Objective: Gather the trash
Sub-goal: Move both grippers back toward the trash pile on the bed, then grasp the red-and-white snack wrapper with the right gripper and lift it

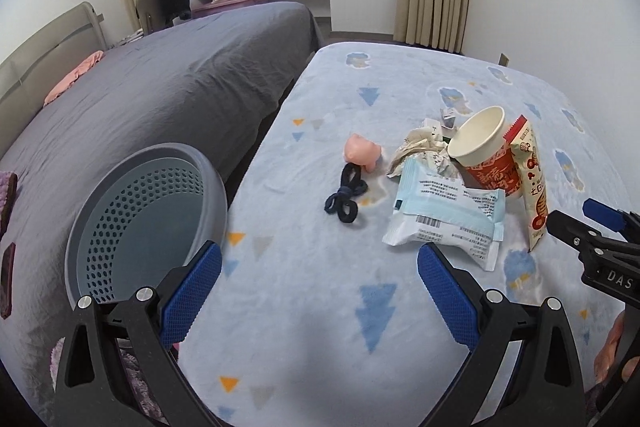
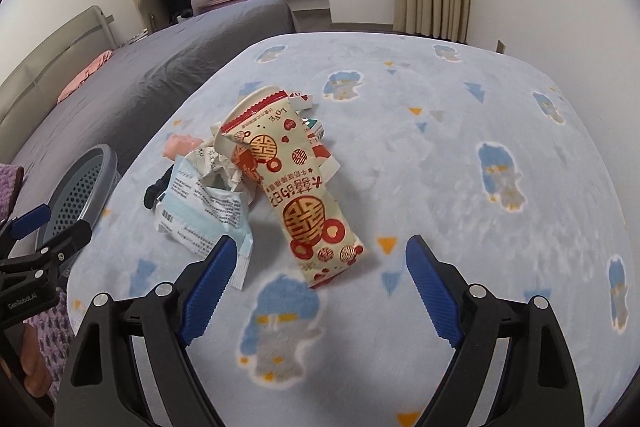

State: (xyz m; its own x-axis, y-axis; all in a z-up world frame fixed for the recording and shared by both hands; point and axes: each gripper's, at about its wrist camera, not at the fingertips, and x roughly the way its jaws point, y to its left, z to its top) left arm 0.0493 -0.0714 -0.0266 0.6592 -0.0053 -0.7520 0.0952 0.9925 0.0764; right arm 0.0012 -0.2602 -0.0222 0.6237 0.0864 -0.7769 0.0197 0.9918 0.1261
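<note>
The right gripper [image 2: 318, 291] is hovering with jaws spread, the red-printed wrapper [image 2: 304, 195] lying just ahead. The left gripper [image 1: 320, 297] (also spread) is waiting, white packet [image 1: 444, 217] ahead, basket [image 1: 144, 215] at its left finger.

Open stretches of the pale blue patterned fleece blanket [image 2: 440, 155] lie to the right of the trash pile and in front of it — free room there for a gripper to pass. The pile itself is crowded: the cream-and-red snack wrapper [image 2: 304, 199] leans against the red-and-white paper cup [image 1: 486, 151], with the white-and-blue plastic packet [image 1: 444, 219] and crumpled paper [image 1: 420, 147] pressed close beside them. At the blanket's left edge the grey perforated plastic basket [image 1: 144, 211] stands with its mouth unobstructed.
</note>
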